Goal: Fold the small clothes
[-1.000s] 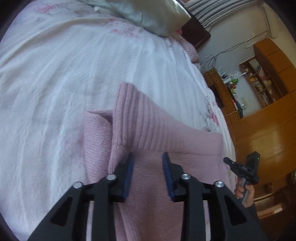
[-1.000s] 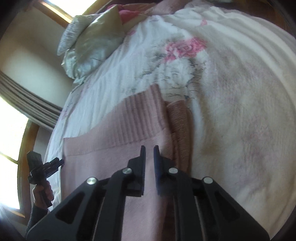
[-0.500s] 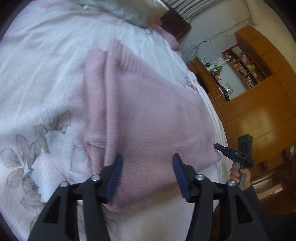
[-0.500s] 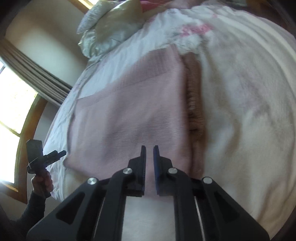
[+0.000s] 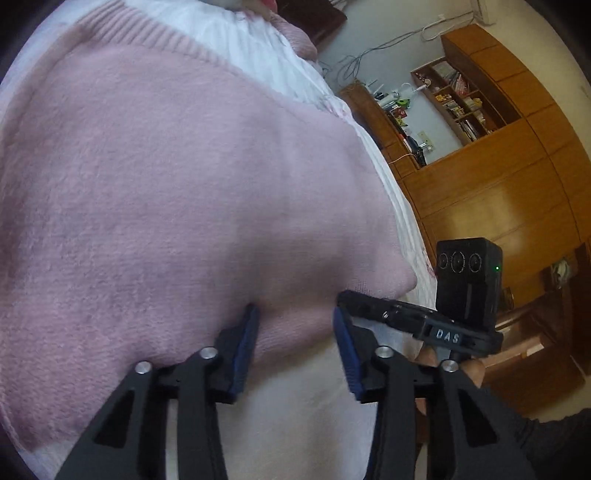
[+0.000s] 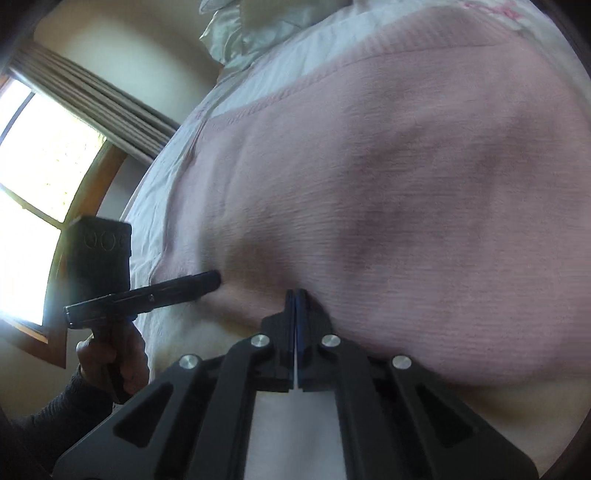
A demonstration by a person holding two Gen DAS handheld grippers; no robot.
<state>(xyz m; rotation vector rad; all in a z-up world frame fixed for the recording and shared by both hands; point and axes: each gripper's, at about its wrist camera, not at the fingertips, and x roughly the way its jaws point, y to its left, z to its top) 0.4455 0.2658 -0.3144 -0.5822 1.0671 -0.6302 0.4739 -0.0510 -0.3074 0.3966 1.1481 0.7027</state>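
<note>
A pink knit sweater [image 5: 166,192] lies flat on the white bed [image 5: 295,413], its ribbed hem at the far side. My left gripper [image 5: 295,317] is open, and the sweater's near edge sits between its blue pads [image 5: 243,347]. The right wrist view shows the sweater [image 6: 406,203] filling the frame. My right gripper [image 6: 295,295] is shut, its tips pinching the near edge, where the fabric puckers. The two grippers are close together: the right gripper [image 5: 354,299] shows beside the left one, and the left gripper [image 6: 210,280] touches the sweater's near corner.
Wooden wardrobes [image 5: 498,192] and a cluttered shelf [image 5: 454,99] stand past the bed's right side. A pale pillow [image 6: 240,33] lies at the head of the bed. A bright window [image 6: 37,166] with curtains is on the left. A hand [image 6: 114,354] holds the left gripper.
Both grippers drew back from the sweater's middle to its near edge. The left stayed open with the edge now between its pads. The right's narrow gap has shut at the edge.
</note>
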